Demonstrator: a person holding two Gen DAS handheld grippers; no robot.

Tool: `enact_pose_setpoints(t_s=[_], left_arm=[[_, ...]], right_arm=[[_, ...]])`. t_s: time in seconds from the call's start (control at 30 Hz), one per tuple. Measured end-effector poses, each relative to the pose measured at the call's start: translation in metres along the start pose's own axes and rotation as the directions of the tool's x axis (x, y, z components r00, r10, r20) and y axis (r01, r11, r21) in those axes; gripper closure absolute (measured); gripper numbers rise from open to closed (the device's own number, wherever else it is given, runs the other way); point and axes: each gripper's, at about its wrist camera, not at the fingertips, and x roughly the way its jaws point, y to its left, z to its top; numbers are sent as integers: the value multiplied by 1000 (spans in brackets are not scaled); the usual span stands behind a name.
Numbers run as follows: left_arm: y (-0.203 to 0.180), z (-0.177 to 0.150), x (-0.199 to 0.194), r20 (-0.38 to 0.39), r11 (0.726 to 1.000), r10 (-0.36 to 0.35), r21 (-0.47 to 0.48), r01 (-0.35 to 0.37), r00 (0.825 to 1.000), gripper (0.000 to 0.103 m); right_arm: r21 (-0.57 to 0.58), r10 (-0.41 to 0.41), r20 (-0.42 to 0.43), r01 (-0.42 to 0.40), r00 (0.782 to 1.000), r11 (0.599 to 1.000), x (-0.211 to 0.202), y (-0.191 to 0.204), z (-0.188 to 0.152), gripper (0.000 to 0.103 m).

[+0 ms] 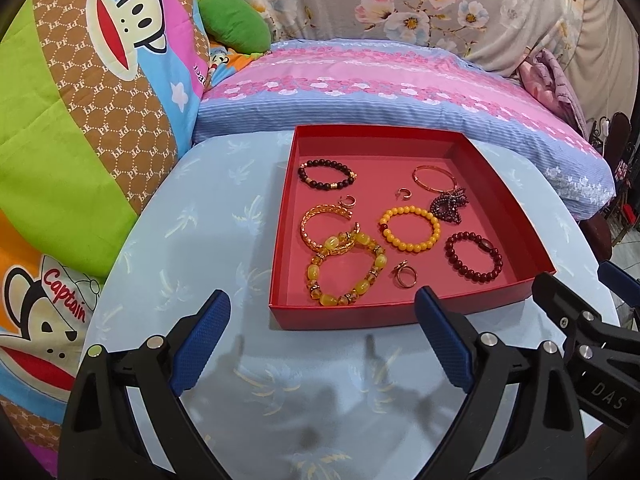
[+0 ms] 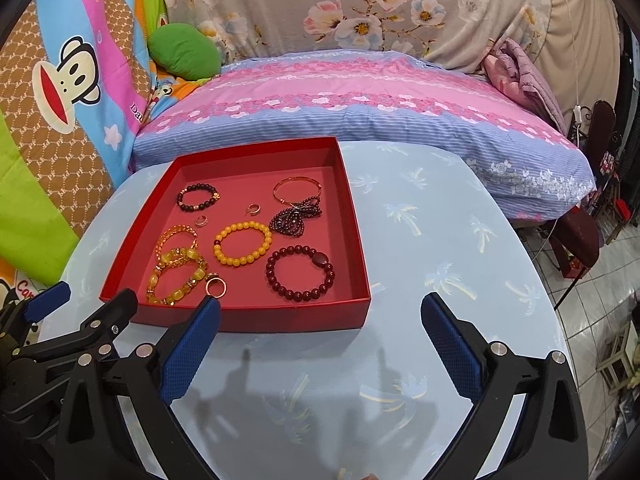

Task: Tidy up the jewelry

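A shallow red tray (image 1: 400,316) (image 2: 280,320) sits on a round table with a pale blue palm-print cloth (image 1: 224,216). In it lie several pieces: a yellow bead bracelet (image 1: 412,247) (image 2: 236,260), a dark red bead bracelet (image 1: 485,240) (image 2: 320,258), a chunky amber bracelet (image 1: 314,272), a gold twisted bangle (image 1: 310,236), a black bead bracelet (image 1: 326,174), a thin gold bangle (image 1: 434,178), a purple bead cluster (image 1: 448,204) and a ring (image 1: 404,276) (image 2: 216,286). My left gripper (image 1: 323,294) and right gripper (image 2: 320,301) hover open just short of the tray's near wall, with nothing between their fingers.
A bed with pink and blue bedding (image 1: 380,80) runs behind the table. A cartoon monkey quilt (image 1: 80,100) rises at the left, beside a green cushion (image 1: 236,20). Beyond the table's right edge are tiled floor (image 2: 600,300) and a dark chair (image 2: 580,236).
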Motion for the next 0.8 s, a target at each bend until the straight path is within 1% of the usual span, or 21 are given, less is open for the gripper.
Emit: enact_pose_setpoints(t_s=[0.1, 0.3, 0.8], left_arm=[[0, -1, 1, 0, 1000, -1, 5, 1, 1000, 14], [-3, -2, -2, 20, 1000, 18, 22, -18, 1000, 14], [-4, -4, -2, 16, 1000, 24, 15, -24, 1000, 12]], right_arm=[[3, -9, -5, 9, 1000, 1000, 1, 0, -2, 6], [3, -21, -4, 21, 1000, 1000, 0, 0, -4, 6], [-2, -13, -13, 13, 1000, 1000, 0, 0, -6, 6]])
